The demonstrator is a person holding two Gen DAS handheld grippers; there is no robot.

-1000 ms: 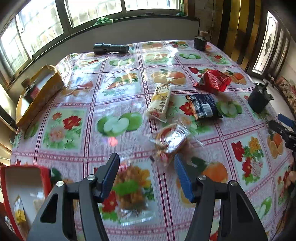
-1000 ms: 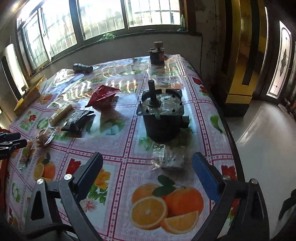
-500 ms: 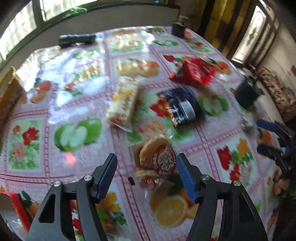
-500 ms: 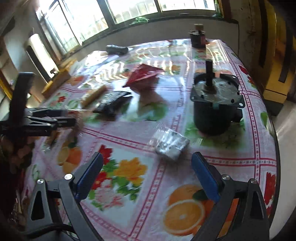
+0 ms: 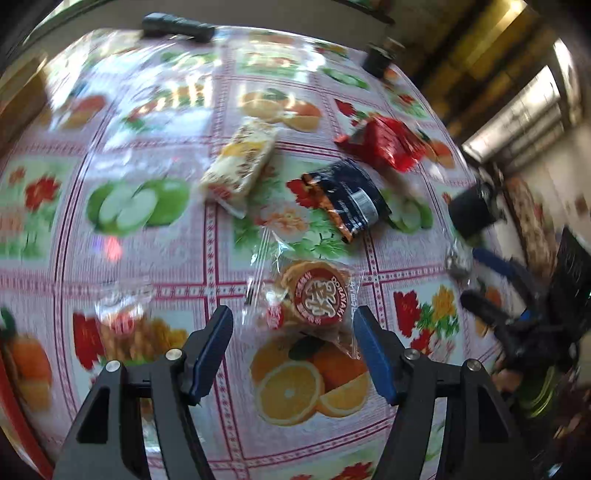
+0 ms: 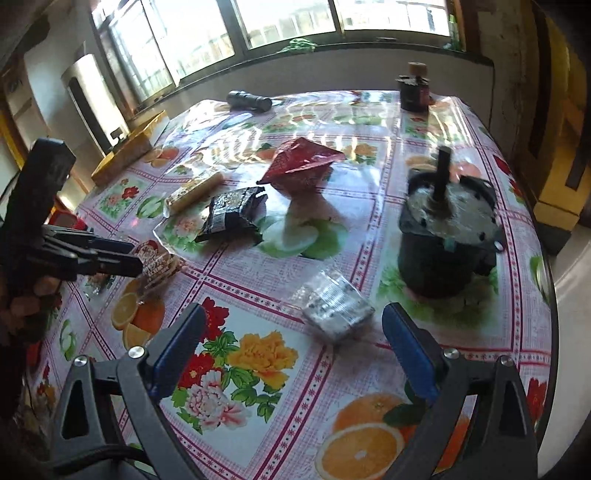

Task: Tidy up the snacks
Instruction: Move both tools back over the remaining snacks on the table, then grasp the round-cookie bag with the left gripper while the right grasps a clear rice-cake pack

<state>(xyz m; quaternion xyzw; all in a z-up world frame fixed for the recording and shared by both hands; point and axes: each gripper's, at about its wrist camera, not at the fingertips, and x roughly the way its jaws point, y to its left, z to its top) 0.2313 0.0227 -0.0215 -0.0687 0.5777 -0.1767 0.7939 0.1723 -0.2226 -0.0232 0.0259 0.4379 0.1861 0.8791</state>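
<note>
Bright windows (image 6: 280, 22) above a dark sill (image 6: 369, 48), yellow wall panels (image 6: 557, 122) beside.

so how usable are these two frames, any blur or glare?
Left wrist view: motion-smeared, worst at the edges; the flashlight is streaked, though the dorayaki pack label still reads. Right wrist view: sharper; window glare ripples across the far tablecloth behind the red snack bag, and the silver packet is slightly soft. Both show fisheye bending.
</note>
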